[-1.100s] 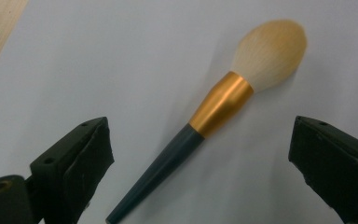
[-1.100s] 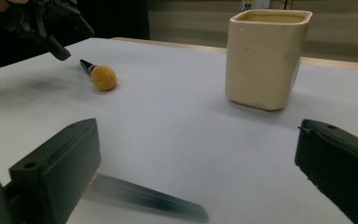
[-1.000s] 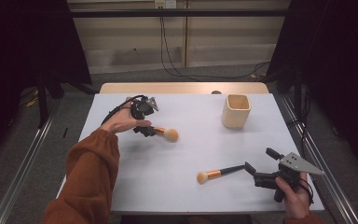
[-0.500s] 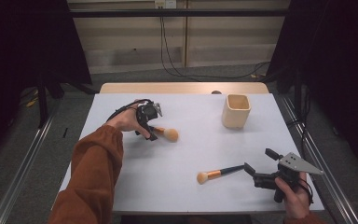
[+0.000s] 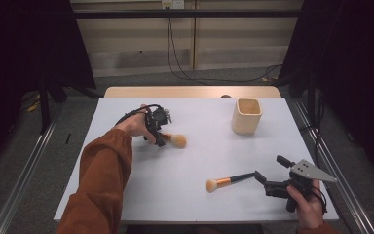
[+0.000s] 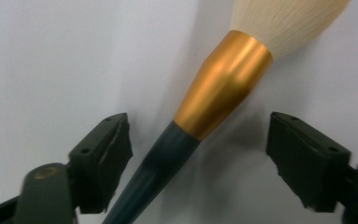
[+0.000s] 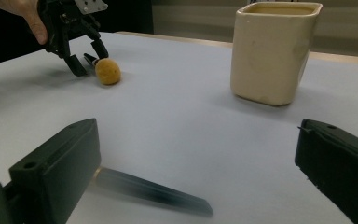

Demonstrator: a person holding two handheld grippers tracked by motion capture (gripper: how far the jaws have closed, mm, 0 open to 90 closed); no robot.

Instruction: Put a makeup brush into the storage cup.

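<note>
A makeup brush with a dark handle, gold ferrule [image 6: 223, 81] and pale bristles lies on the white table [image 5: 199, 161] at the left; its head [image 5: 177, 141] points right. My left gripper [image 5: 157, 132] [image 6: 198, 123] is lowered over it with the handle between its jaws. The jaws have just been closing, but gaps still show on both sides, so it is open. A second brush [image 5: 229, 181] lies at the front right. My right gripper [image 5: 271, 168] [image 7: 200, 144] stands open with that brush's handle tip [image 7: 154, 191] lying between its jaws.
A cream square cup [image 5: 247, 116] [image 7: 272, 51] stands upright at the back right of the table. Across the table in the right gripper view are the left gripper [image 7: 81, 56] and the first brush's head [image 7: 107, 71]. Metal rails run along both table sides.
The left hand has come down and slightly right onto the left brush, and its jaws have narrowed around the handle. The right gripper and second brush have not moved.
</note>
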